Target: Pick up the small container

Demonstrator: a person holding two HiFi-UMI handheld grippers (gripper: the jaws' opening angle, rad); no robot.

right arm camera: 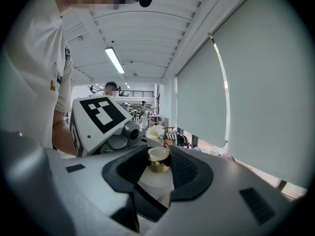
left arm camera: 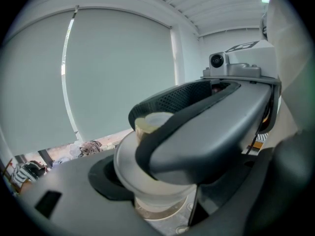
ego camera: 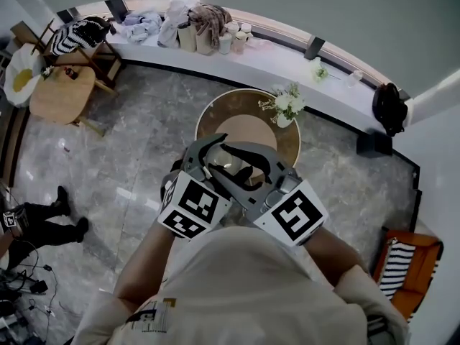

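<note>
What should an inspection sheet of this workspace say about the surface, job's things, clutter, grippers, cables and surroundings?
Surface: round wooden table, below both grippers.
Job's things: small white container with a gold cap, sitting between both claws.
Clutter: white vase of white flowers on the table.
Grippers: left gripper, claw shut on the container's body; right gripper, claw closed round its cap.
Cables: dark tangle of cables on the floor, lower left in the head view.
Surroundings: grey marble floor; white window ledge carrying clothes and jars; wooden side table; orange chair; another person's legs.
</note>
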